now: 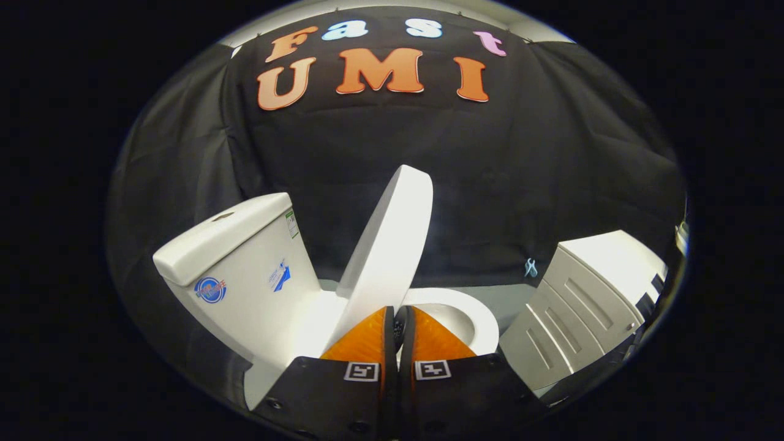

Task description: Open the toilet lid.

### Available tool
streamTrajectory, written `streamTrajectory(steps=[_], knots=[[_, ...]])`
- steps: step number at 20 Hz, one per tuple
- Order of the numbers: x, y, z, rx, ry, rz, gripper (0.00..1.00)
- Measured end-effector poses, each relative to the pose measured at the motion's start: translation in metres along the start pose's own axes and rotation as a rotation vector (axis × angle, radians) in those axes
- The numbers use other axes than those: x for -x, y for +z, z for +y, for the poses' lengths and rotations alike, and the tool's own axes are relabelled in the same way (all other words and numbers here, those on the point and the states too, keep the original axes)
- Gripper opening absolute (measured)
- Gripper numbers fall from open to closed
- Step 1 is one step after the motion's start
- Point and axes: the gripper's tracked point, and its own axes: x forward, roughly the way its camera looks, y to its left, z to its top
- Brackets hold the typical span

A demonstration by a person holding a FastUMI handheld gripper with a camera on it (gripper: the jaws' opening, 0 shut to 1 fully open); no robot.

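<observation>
The white toilet has its tank (245, 269) to the left of my fingers and its seat ring (484, 321) just beyond them. The white lid (392, 245) stands raised and tilted back toward the tank, edge-on to me, and its lower rim comes down right at my fingertips. My gripper (399, 312) is shut, with only a thin dark slit between the fingers and no white lid showing in it. The left finger (364, 343) covers the lid's lowest part, so I cannot see exactly how they touch.
A white cabinet (588, 300) with panelled drawers stands close to the right of the bowl. Black cloth forms the wall behind the toilet. A small blue clip (530, 267) hangs low on that cloth, above a strip of grey floor (508, 300).
</observation>
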Motion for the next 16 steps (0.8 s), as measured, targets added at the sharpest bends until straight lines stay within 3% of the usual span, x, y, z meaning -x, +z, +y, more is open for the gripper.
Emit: streamTrajectory(steps=[16], knots=[[0.013,0.03,0.105,0.214,-0.027,-0.096,0.08]])
